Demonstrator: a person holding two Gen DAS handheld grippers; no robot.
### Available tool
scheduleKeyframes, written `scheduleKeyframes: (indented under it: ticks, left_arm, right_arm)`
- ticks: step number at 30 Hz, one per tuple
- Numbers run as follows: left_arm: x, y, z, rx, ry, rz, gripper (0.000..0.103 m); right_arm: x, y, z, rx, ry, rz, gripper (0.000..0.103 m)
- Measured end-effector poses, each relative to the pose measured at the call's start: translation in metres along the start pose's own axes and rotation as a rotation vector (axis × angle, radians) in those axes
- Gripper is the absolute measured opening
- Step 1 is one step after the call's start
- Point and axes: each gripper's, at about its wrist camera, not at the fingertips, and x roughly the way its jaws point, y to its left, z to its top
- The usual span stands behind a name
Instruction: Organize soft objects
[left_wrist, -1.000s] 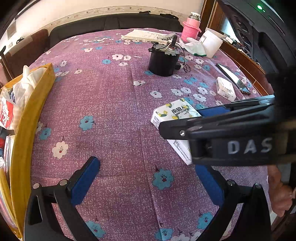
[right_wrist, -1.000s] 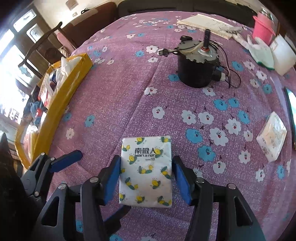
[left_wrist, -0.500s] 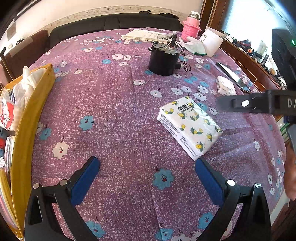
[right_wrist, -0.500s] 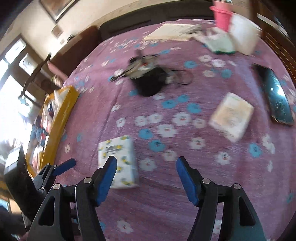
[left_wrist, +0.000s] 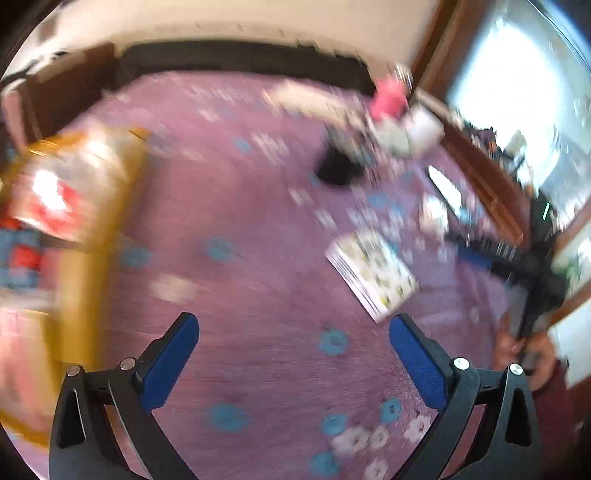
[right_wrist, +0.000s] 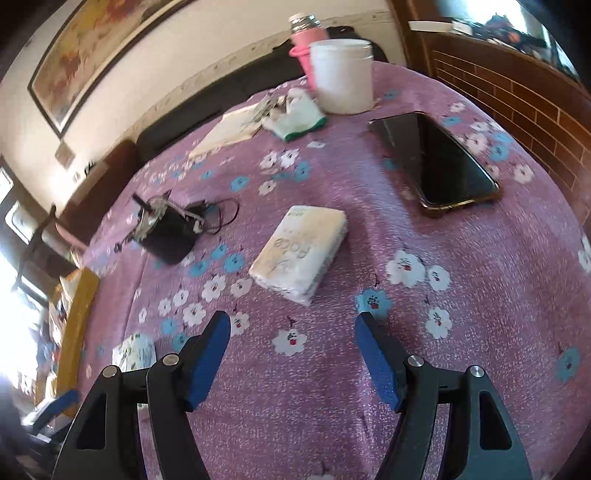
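Observation:
A white tissue pack with yellow prints (left_wrist: 373, 275) lies flat on the purple flowered tablecloth, just ahead and right of my open, empty left gripper (left_wrist: 293, 328); it also shows at the lower left of the right wrist view (right_wrist: 135, 350). A smaller pale tissue pack (right_wrist: 301, 251) lies a short way in front of my right gripper (right_wrist: 293, 325), which is open and empty. The left wrist view is blurred. The right gripper (left_wrist: 491, 254) shows at the right of the left wrist view.
A yellow box (left_wrist: 92, 229) with packets in it stands at the table's left edge. A black motor with wires (right_wrist: 166, 232), a phone (right_wrist: 436, 162), a white tub (right_wrist: 341, 77), a pink bottle (right_wrist: 306, 44), a cloth (right_wrist: 299, 122) and papers (right_wrist: 232, 129) lie farther back.
My right gripper let go of the printed tissue pack, swung right and now faces the smaller pale pack. The left gripper pulled back and tilted, blurring its view.

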Motion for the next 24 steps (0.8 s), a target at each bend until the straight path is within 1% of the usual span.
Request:
scheduleKeyframes:
  ticks: [1,2,3,4,5,6,7,9,10,11,13,14,15,17,18,19,20,22,24]
  left_arm:
    - [-0.018,0.013,0.005,-0.013,-0.040,0.024,0.103]
    - [-0.039,0.031,0.012,-0.031,-0.084,0.074,0.103]
    - [-0.051,0.046,0.017,-0.046,-0.110,0.130,0.103]
    - [-0.062,0.065,0.024,-0.063,-0.130,0.206,0.103]
    - [-0.068,0.087,0.032,-0.084,-0.132,0.312,0.103]
    - [-0.066,0.109,0.039,-0.099,-0.110,0.409,0.103]
    - [-0.061,0.127,0.045,-0.109,-0.084,0.458,0.103]
    - [-0.051,0.153,0.057,-0.134,-0.062,0.525,0.103]
    - [-0.043,0.163,0.065,-0.135,-0.057,0.560,0.103]
    - [-0.030,0.172,0.078,-0.116,-0.050,0.605,0.103]
    - [-0.010,0.180,0.088,-0.093,-0.027,0.644,0.103]
    - [0.007,0.181,0.091,-0.077,0.022,0.651,0.103]
    - [0.028,0.180,0.090,-0.047,0.114,0.674,0.103]
    - [0.044,0.178,0.084,0.009,0.205,0.729,0.103]
    - [0.043,0.176,0.081,0.023,0.225,0.723,0.103]
    - [0.035,0.176,0.079,0.014,0.232,0.685,0.103]
    - [0.026,0.177,0.078,-0.006,0.216,0.661,0.103]
    - [0.012,0.177,0.083,-0.022,0.168,0.660,0.103]
    - [0.005,0.176,0.097,-0.026,0.118,0.669,0.103]
  right_arm:
    - [-0.002,-0.002,-0.001,0.005,-0.013,0.004,0.074]
    - [-0.001,-0.004,-0.003,0.005,-0.021,0.001,0.074]
    - [-0.002,-0.005,-0.004,0.005,-0.029,-0.001,0.074]
    - [-0.002,-0.006,-0.004,0.010,-0.033,0.005,0.074]
    - [-0.002,-0.006,-0.004,0.012,-0.035,0.009,0.076]
    - [-0.002,-0.006,-0.004,0.012,-0.036,0.012,0.076]
    - [-0.001,-0.005,-0.004,0.008,-0.038,0.008,0.076]
    - [0.000,-0.003,-0.005,-0.006,-0.039,-0.004,0.078]
    - [0.000,-0.001,-0.006,-0.014,-0.039,-0.009,0.079]
    - [0.000,0.001,-0.007,-0.021,-0.039,-0.018,0.079]
    - [0.001,0.002,-0.008,-0.031,-0.041,-0.031,0.079]
    - [0.000,0.002,-0.008,-0.031,-0.042,-0.034,0.079]
    - [0.000,0.002,-0.008,-0.028,-0.044,-0.037,0.079]
    - [-0.001,0.000,-0.009,-0.018,-0.049,-0.041,0.079]
    - [-0.001,-0.001,-0.009,-0.015,-0.050,-0.038,0.079]
    - [-0.001,-0.002,-0.008,-0.012,-0.050,-0.035,0.080]
    - [0.000,-0.002,-0.008,-0.012,-0.049,-0.030,0.083]
    - [0.001,0.000,-0.008,-0.018,-0.047,-0.025,0.086]
    - [0.002,0.002,-0.007,-0.029,-0.043,-0.027,0.088]
